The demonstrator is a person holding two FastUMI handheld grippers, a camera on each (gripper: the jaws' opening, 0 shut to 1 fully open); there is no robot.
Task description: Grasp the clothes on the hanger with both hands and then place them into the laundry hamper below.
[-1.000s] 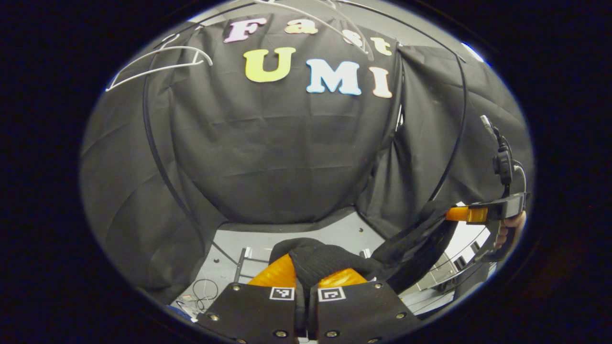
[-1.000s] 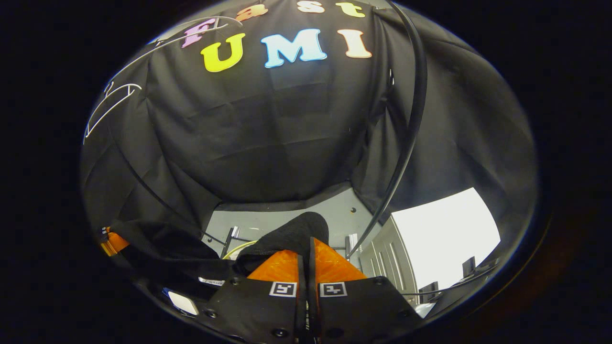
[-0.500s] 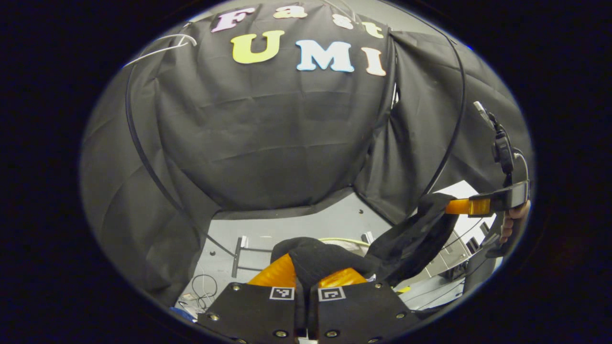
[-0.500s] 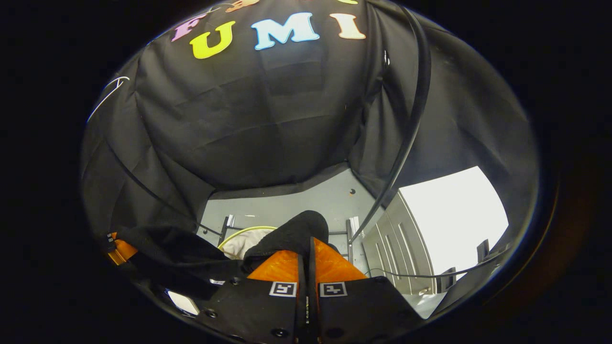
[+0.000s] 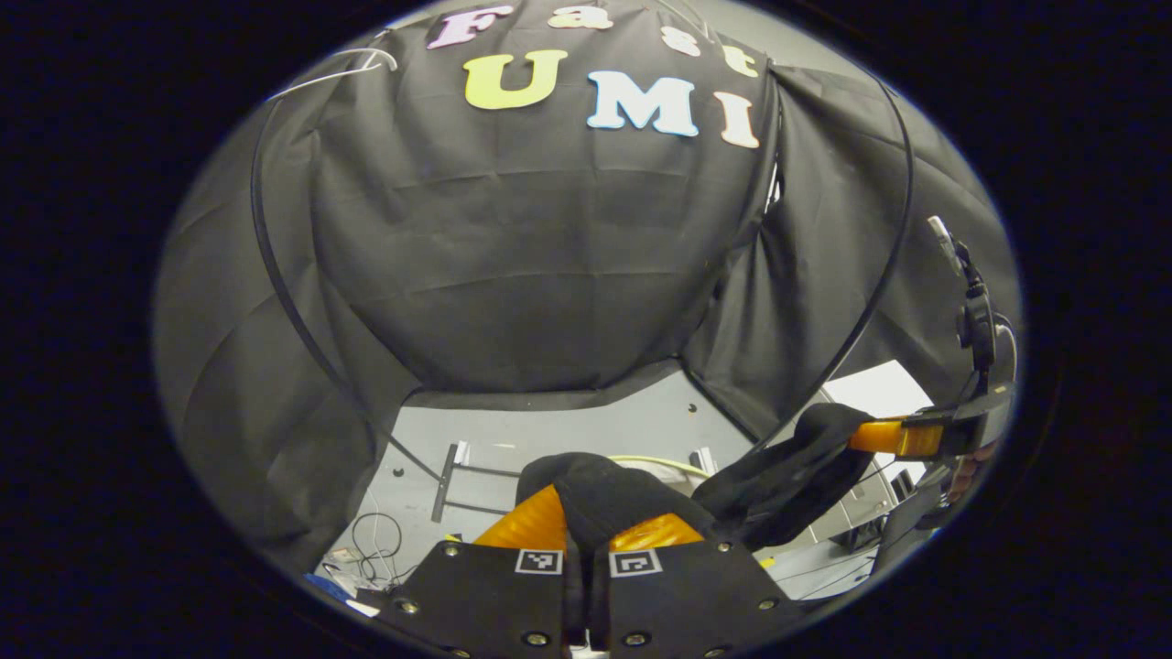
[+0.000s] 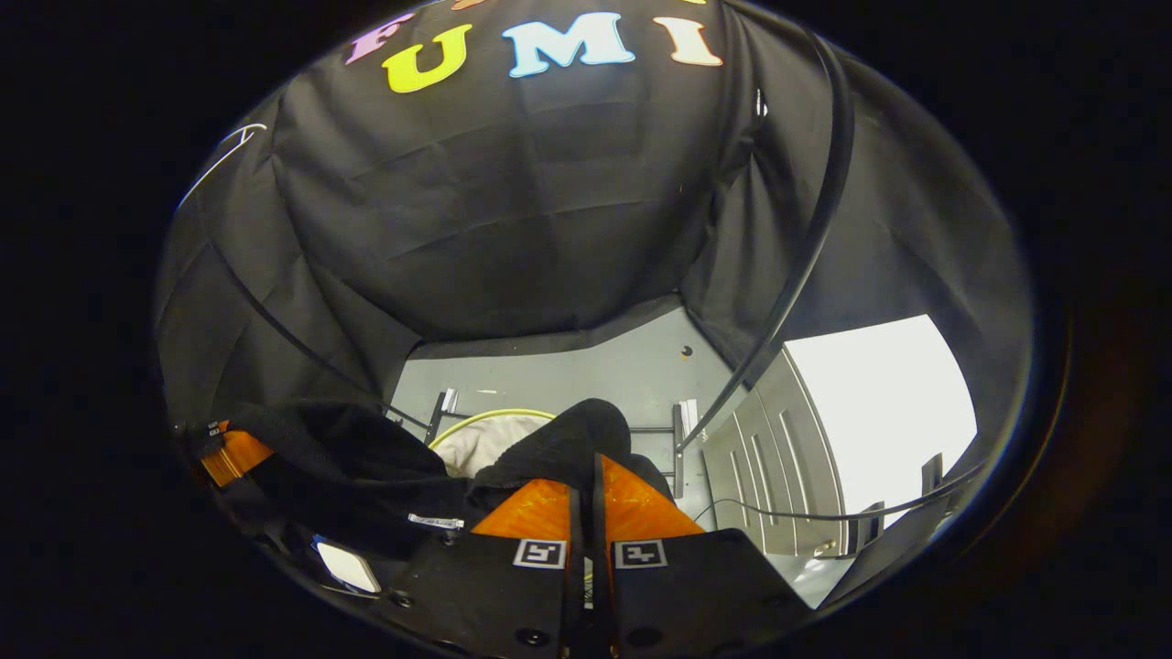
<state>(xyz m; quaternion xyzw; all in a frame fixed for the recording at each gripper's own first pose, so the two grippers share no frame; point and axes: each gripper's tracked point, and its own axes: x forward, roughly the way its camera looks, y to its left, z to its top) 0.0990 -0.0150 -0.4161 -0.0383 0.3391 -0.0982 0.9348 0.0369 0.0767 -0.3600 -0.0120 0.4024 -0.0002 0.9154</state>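
Note:
A black garment [image 5: 623, 499] hangs slack between my two grippers. My left gripper [image 5: 586, 514] is shut on one end of it. The other end [image 5: 806, 448] runs to my right gripper [image 5: 879, 437], held by a hand at the far right. In the right gripper view, my right gripper [image 6: 591, 476] is shut on the black garment [image 6: 568, 439], which droops leftward to the left gripper [image 6: 233, 455]. Below it is the laundry hamper [image 6: 481, 430], with a yellow rim and pale lining; its rim [image 5: 655, 460] peeks from behind the cloth. The bare white hanger [image 5: 334, 73] hangs at the upper left.
A metal frame [image 5: 453, 471] stands on the grey floor [image 5: 586, 426], with loose cables [image 5: 375, 540] beside it. A black cable [image 6: 815, 210] arcs down the booth's right side. Pale cabinets [image 6: 769, 458] and a bright opening [image 6: 879, 403] lie to the right.
Both grippers have come down with the garment. The hanger has slid toward the top edge, the hamper has come into view beneath, and the garment sags more.

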